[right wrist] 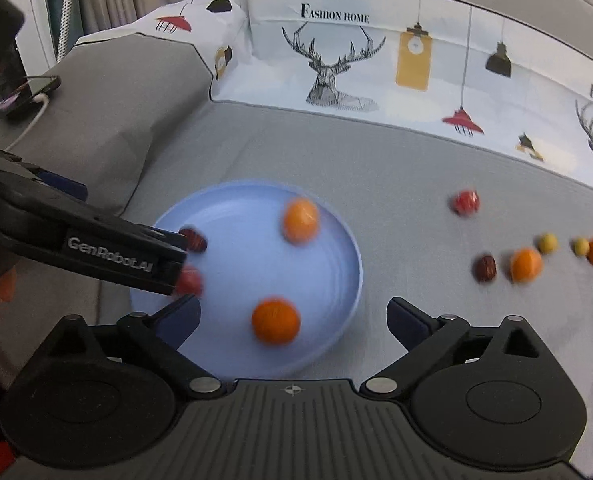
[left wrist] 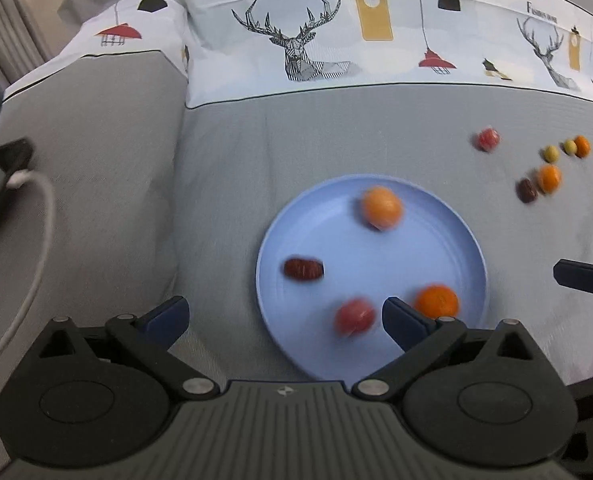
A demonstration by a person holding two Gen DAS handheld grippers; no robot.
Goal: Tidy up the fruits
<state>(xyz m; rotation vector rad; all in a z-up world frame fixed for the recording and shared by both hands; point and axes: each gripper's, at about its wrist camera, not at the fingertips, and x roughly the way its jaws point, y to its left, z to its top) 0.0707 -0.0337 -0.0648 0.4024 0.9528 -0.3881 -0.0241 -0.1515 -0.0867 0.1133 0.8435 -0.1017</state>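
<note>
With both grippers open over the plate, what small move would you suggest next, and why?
Probably swing the right gripper rightward toward the nearest loose orange fruit. Its jaws are open and empty, four fruits already lie on the blue plate, and six remain on the grey cover.

Motion-blurred fruit on the blue plate [right wrist: 336, 280] — the red fruit [right wrist: 190, 280] half hidden behind the left tongs [right wrist: 96, 248].
</note>
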